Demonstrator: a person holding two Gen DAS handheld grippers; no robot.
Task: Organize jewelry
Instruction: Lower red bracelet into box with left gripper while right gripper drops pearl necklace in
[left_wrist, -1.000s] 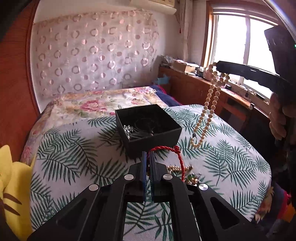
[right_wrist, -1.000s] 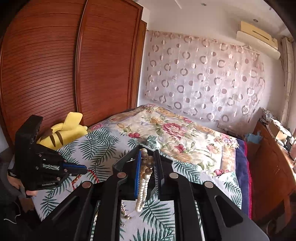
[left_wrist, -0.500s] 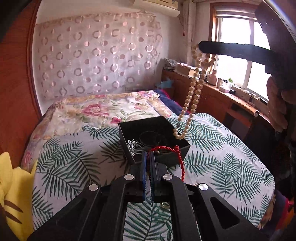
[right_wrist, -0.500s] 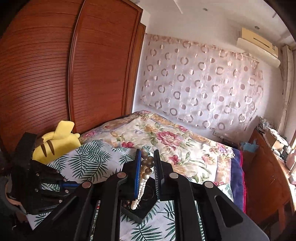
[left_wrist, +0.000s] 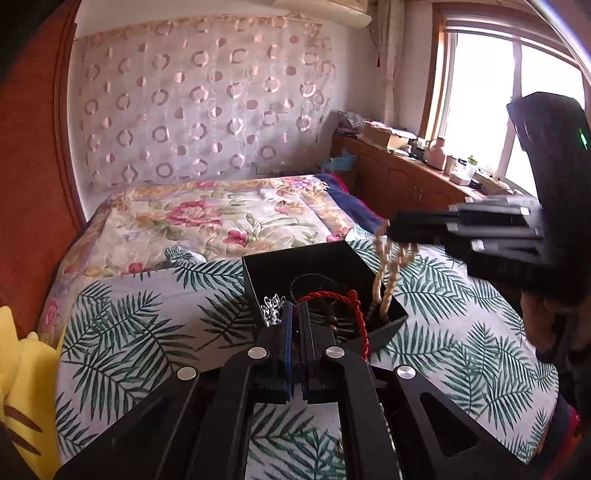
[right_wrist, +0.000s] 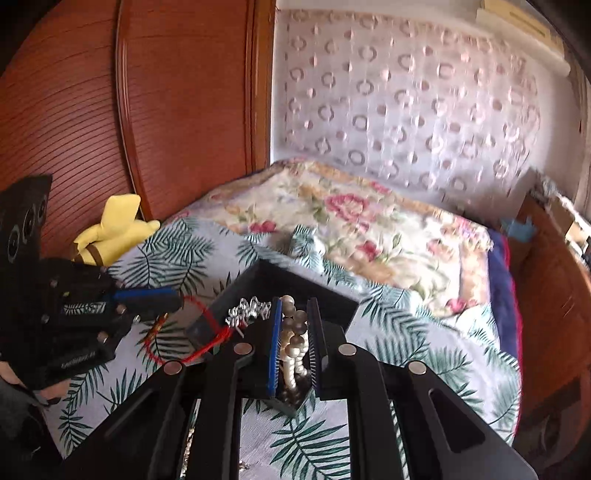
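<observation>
With silver and dark pieces already in the black box (left_wrist: 317, 266), the right hand-held gripper (right_wrist: 293, 314), part-open around the pearl necklace (left_wrist: 386, 280), lowers it in at 3 o'clock, while the left hand-held gripper (left_wrist: 294, 314), nearly closed, pinches the red cord (left_wrist: 347, 299) above the box, not yet released.

My left matte-black two-finger gripper (left_wrist: 294, 314) has blue pad strips on the inner finger faces and round silver screws on its angular linkage arms. My right matte-black two-finger gripper (right_wrist: 294, 314) matches, with ridged blue pads. Its housing carries a green indicator light; bare fingers wrap each handle.
</observation>
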